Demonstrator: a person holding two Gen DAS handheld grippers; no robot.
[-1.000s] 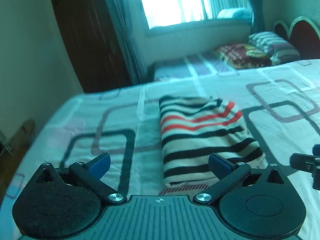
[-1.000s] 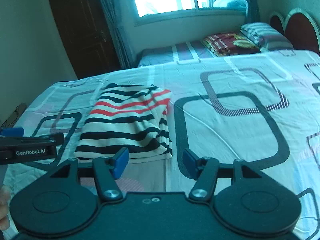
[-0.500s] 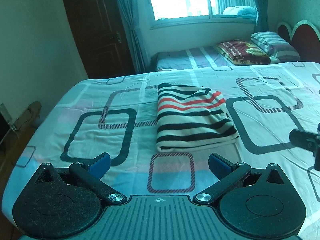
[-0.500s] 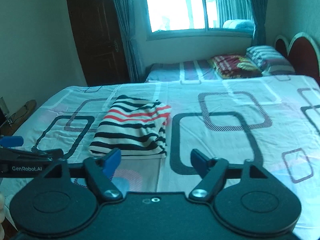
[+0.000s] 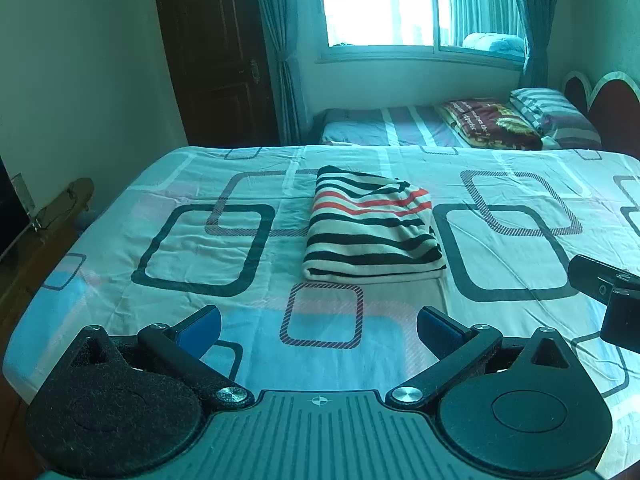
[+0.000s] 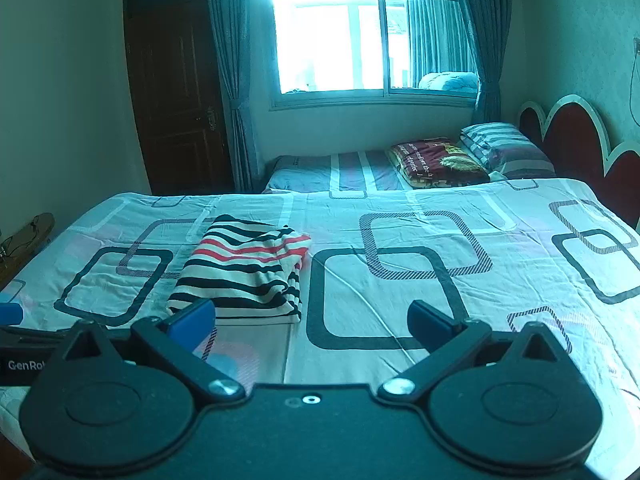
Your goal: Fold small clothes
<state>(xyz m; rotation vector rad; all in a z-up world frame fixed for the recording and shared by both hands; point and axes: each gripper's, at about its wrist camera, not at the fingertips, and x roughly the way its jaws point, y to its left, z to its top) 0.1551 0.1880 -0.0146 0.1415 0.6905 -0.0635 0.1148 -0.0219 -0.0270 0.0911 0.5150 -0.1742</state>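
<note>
A folded striped garment, white with black and red stripes, lies flat on the bed sheet. It also shows in the right wrist view, left of centre. My left gripper is open and empty, held well back from the garment near the bed's front edge. My right gripper is open and empty, also back from the garment and to its right. The right gripper's body shows at the right edge of the left wrist view.
The sheet has dark square patterns. A second bed with pillows lies behind, under a window. A dark door stands at back left. A wooden piece sits left of the bed.
Both grippers have pulled back and up from the folded garment, which now looks smaller and farther away. The right gripper's jaws have widened. The garment has not moved.
</note>
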